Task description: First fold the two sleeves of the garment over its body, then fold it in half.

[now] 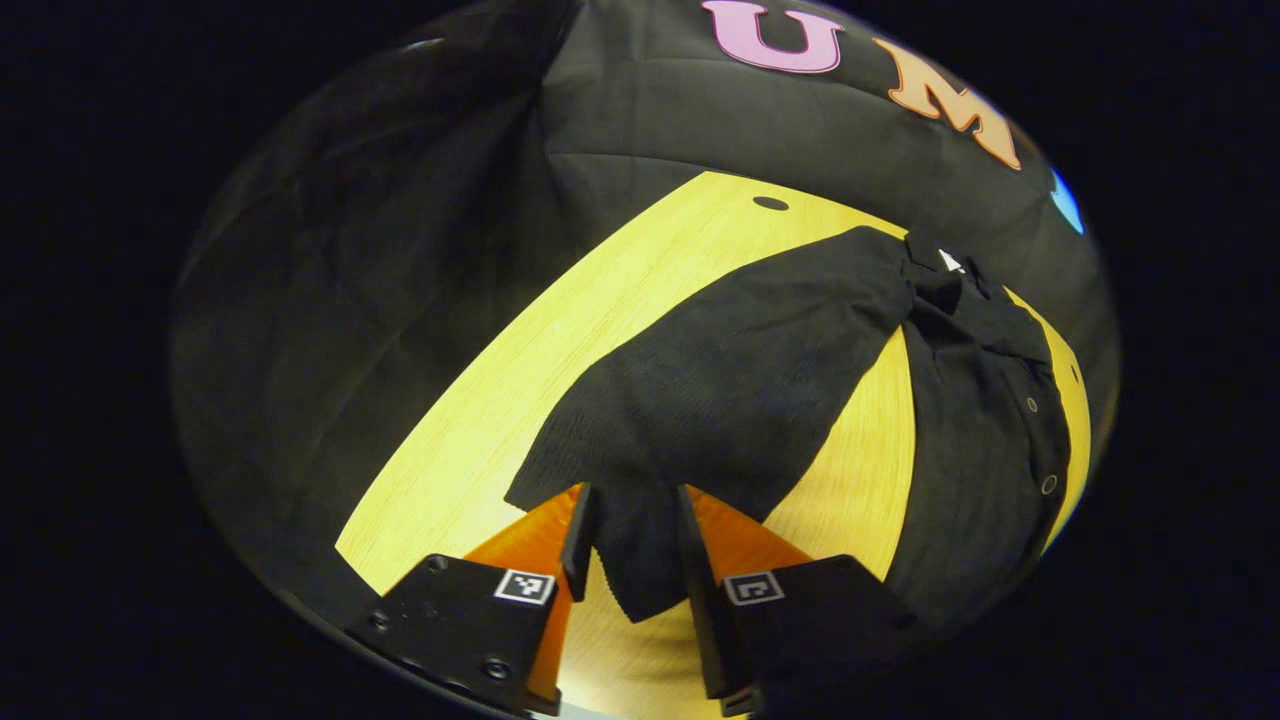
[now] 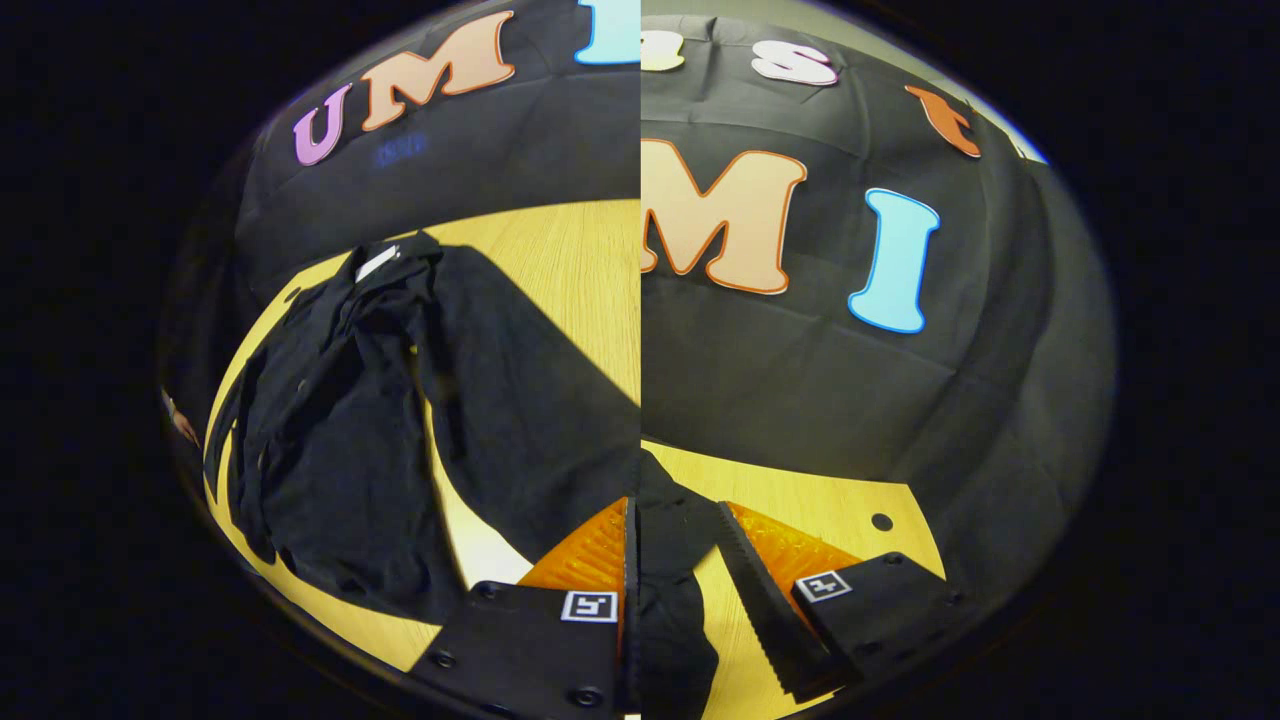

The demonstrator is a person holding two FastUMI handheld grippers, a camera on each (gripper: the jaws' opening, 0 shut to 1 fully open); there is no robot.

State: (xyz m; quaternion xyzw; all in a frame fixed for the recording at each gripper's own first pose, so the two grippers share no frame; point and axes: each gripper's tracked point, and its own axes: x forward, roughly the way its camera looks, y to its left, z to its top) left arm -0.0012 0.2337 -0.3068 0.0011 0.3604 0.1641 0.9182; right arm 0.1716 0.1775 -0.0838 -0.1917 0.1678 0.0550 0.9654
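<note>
With its fingers drawn in on either side of a dark sleeve (image 1: pixel 720 400), the left gripper (image 1: pixel 632 505) pinches the cuff, which hangs down between them over the table (image 1: pixel 480 420). From there the sleeve runs up to the collar of the shirt (image 1: pixel 985 400), whose buttoned body lies spread on the wood at the right. In the right gripper view, the right gripper (image 2: pixel 672 520) has dark cloth between its parted fingers; whether both press on it I cannot tell. The shirt body lies to its left.
</note>
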